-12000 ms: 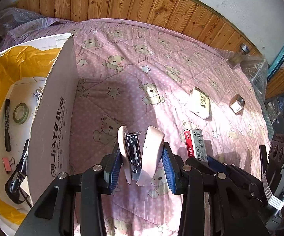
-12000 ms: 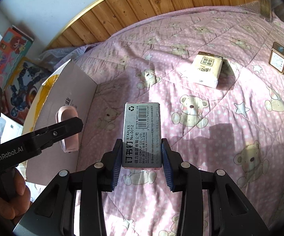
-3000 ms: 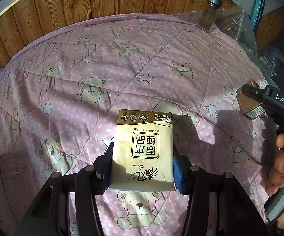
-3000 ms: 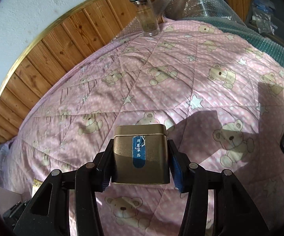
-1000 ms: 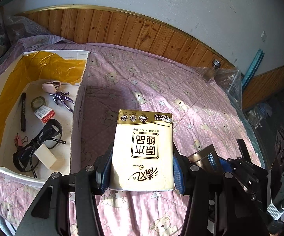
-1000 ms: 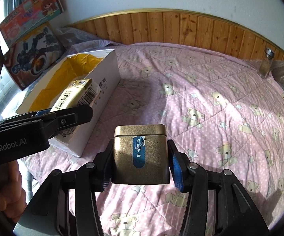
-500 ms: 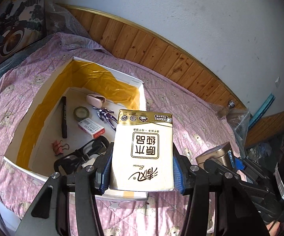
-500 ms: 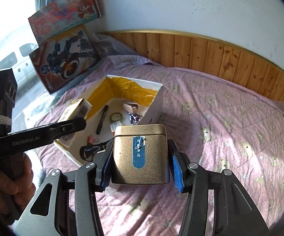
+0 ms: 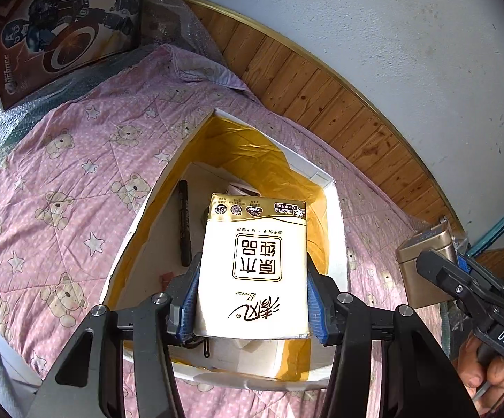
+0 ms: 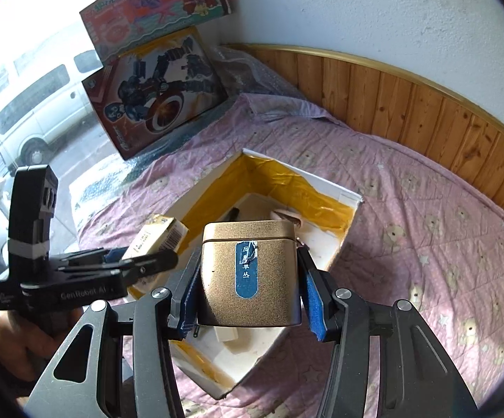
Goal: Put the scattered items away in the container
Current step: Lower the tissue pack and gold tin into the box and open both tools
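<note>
Left wrist view: my left gripper (image 9: 252,292) is clamped on a cream tissue pack (image 9: 254,268), blue pads pressed to both its sides, its gold-banded end pointing away from me.
Tissue pack position: held in the air over the open box (image 9: 335,230), not touching it.
Box: white cardboard with yellow lining, resting on the pink teddy-bear quilt (image 9: 60,188).
Box contents, left view: a black marker (image 9: 184,223) lies along the floor; the other pieces under the pack are mostly hidden.
Right wrist view: my right gripper (image 10: 248,289) is closed tight on a gold tin (image 10: 248,271) with a blue label strip on its face, lid seated.
Tin position: in the air above the near part of the box (image 10: 351,223), clear of its rim.
Grippers together: the left one shows at the left of the right view, the tissue pack (image 10: 156,235) in its fingers just beside the tin.
Hands: a hand (image 10: 11,341) holds the left handle; fingers (image 9: 482,372) wrap the right handle.
Beyond: a toy box (image 10: 158,94) with a robot picture leans by the window, another colourful box (image 10: 154,7) above it; wood panelling (image 10: 426,111) runs along the wall.
</note>
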Motion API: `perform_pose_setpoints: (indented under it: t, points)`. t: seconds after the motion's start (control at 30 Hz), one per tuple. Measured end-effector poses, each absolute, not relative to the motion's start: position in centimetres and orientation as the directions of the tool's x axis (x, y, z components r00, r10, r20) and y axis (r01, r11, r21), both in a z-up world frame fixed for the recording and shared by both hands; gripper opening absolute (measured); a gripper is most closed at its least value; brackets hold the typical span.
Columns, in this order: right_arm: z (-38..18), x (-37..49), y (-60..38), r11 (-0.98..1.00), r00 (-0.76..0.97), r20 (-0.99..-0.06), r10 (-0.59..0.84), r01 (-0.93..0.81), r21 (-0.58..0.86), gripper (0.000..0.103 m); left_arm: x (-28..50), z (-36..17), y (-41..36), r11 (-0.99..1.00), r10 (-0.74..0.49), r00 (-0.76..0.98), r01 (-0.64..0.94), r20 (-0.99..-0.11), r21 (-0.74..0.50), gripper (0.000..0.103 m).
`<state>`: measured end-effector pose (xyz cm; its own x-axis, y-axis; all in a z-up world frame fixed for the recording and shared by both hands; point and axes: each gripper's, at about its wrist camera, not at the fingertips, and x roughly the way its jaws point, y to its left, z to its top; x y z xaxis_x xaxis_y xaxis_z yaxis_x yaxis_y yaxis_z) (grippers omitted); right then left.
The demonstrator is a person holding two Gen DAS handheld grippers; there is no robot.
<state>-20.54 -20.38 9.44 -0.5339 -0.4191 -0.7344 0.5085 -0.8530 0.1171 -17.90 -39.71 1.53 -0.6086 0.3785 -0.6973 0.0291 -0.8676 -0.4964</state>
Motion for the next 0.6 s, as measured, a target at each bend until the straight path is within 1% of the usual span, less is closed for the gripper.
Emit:
perform_pose_setpoints:
  t: [0.2, 0.37, 0.6]
  points:
    - [8.4, -25.8, -23.2, -0.822, -0.450, -0.786, -0.424, 0.555, 0.126, 0.053, -18.0, 0.5, -36.2, -0.849, 0.457, -0.538, -0.026, -0.708, -0.528, 0.052]
    - [6.2, -29.6, -25.8, -0.789, -0.359, -0.836, -0.415, 0.600, 0.134, 0.053, -18.4, -0.6, -33.8, -0.836, 0.502, -0.482, -0.057, -0.718, -0.546, 0.052]
    - [3.0, -33.2, -29.8, -0.726, -0.269, -0.892, -0.365, 0.681, 0.092, 0.053, -19.0, -2.4, -32.3, -0.849, 0.496, -0.429, -0.060, -0.755, -0.525, 0.053]
